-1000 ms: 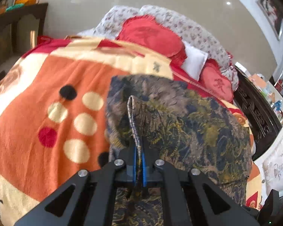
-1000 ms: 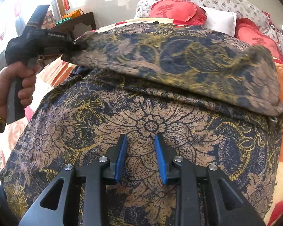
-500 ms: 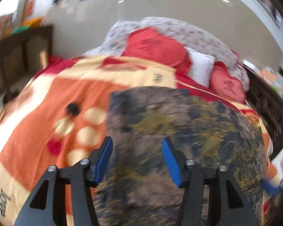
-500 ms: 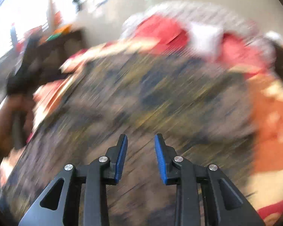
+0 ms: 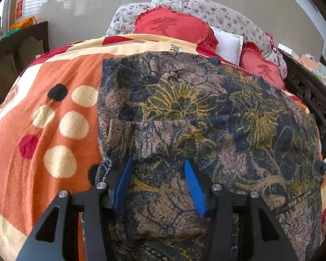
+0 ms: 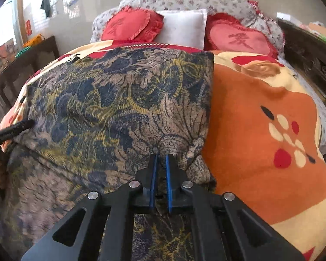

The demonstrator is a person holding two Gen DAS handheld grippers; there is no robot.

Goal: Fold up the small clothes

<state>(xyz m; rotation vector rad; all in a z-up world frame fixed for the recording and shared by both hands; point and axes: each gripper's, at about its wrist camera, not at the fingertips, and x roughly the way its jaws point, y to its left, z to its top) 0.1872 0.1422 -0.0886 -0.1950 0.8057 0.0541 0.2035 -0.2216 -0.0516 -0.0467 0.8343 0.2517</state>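
floral woven garment point(image 5: 184, 108) folded on fleecy blanket point(image 5: 54, 130); left hand-held gripper point(image 5: 158, 180) closing, unclamped; right hand-held gripper point(image 6: 160, 167) pinches puckered fold.

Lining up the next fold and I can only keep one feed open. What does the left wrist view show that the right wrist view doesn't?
Left wrist only: the left gripper, its jaws apart and closing over the patterned garment, pads not yet pressing on it; also the garment's left edge against the orange blanket.

Right wrist only: the right gripper, shut on a gathered bit of the garment near its right edge, and the second red heart cushion in full.

Both: the garment spread on the blanket, the white pillow and the floral pillows.
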